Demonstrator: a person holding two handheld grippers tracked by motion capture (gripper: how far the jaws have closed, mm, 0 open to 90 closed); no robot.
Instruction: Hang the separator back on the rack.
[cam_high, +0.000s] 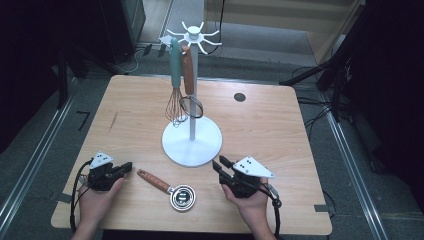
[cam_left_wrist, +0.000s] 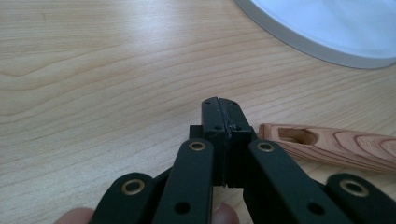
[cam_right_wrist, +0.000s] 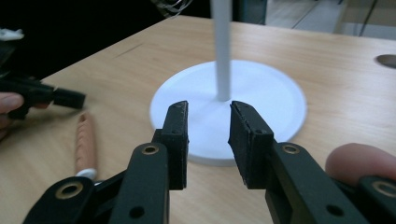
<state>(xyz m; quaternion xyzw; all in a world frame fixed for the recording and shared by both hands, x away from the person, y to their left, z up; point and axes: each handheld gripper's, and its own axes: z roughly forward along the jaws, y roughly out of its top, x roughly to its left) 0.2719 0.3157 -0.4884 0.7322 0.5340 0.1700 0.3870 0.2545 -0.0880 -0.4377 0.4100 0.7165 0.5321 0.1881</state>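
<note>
Wooden-handled strainer (cam_high: 172, 190) on table between closed left gripper (cam_high: 129, 167) and parted, empty right gripper (cam_high: 218, 163).

On the light wooden table (cam_high: 280, 130) we find the white round-based utensil stand (cam_high: 192, 142) at the middle. A teal-handled wire whisk (cam_high: 175, 82) and a wooden-handled utensil (cam_high: 188, 80) hang side by side from its top. Before the stand lies a wooden-handled metal measuring cup (cam_high: 170, 190), between the left gripper (cam_high: 125, 169) and the right gripper (cam_high: 218, 164).
</note>
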